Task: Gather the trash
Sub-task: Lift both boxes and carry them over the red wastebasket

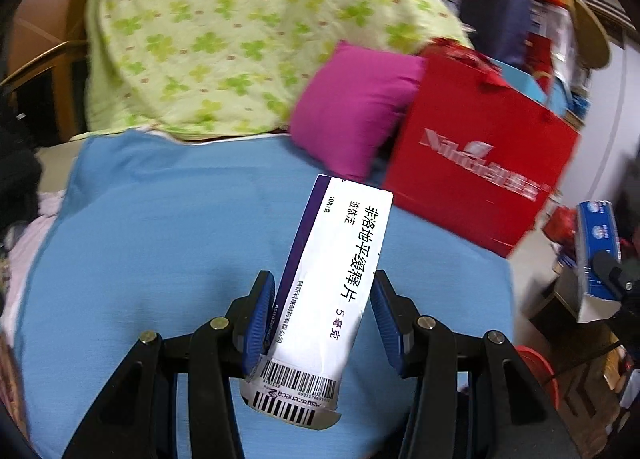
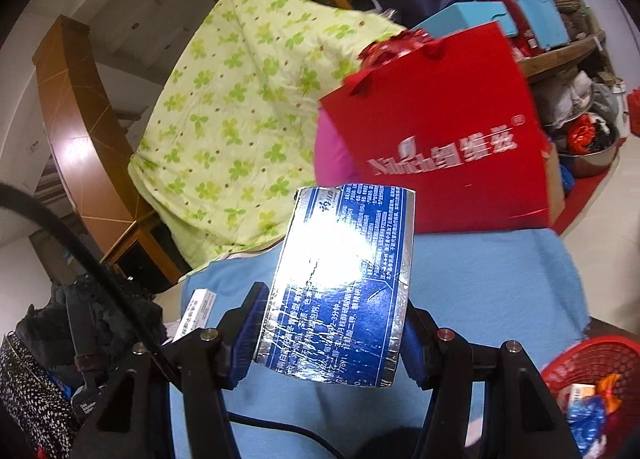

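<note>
L gripper (image 1: 324, 323) grips medicine box (image 1: 334, 275); bottom flap cut off.

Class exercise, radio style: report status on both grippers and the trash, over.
Left gripper shut on white medicine box. Right gripper shut on shiny blue box. Both held above blue cushion. Red basket low right, already holding trash; path unobstructed.

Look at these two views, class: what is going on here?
A person is collecting trash with a handheld gripper in each hand, above a blue cloth. The left gripper holds a flattened white medicine box between its jaws. The right gripper is clamped on a shiny blue and silver carton. A red mesh basket at lower right already holds some scraps. Behind stand a red paper bag, a pink cushion and a green clover quilt.
</note>
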The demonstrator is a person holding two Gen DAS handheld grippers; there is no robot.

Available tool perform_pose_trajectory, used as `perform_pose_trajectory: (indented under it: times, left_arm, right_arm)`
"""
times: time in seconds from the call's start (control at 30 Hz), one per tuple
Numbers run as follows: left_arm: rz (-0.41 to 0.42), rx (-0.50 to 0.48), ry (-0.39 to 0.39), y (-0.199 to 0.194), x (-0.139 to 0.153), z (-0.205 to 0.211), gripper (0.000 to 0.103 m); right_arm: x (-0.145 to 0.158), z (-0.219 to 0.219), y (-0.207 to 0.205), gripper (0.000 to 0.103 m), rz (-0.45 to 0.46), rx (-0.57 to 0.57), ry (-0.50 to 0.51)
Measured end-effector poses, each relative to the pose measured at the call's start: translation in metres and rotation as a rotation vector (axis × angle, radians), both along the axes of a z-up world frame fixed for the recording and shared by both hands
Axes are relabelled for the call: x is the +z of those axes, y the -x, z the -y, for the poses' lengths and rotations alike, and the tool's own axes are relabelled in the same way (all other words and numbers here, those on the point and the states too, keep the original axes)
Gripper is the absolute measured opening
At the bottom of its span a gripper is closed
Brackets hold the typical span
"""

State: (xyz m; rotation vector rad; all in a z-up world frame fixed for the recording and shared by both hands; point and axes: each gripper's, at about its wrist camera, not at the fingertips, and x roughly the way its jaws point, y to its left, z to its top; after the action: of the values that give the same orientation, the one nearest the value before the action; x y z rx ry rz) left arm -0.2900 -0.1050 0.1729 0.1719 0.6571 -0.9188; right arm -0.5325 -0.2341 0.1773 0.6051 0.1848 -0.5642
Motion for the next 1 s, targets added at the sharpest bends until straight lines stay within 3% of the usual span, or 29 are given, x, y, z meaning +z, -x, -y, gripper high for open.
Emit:
perform_pose_trajectory:
  times: [0.2,0.6,1.0]
  left_arm:
    - [-0.006,-0.151,-0.020,0.058,-0.009,0.048,0.051]
    - [-0.010,-0.355,-0.081,0.148,-0.028,0.099,0.051]
    - [-0.005,-0.427,-0.149,0.189,-0.044,0.122,0.051]
  right_arm:
    - [-0.024,0.020,0.054,0.063,-0.057,-0.126,-0.047]
    - [-0.111,0.056,0.167,0.063,-0.243,-0.360,-0.214]
    - [-0.154,0.064,0.197,0.063,-0.377,-0.411,-0.279]
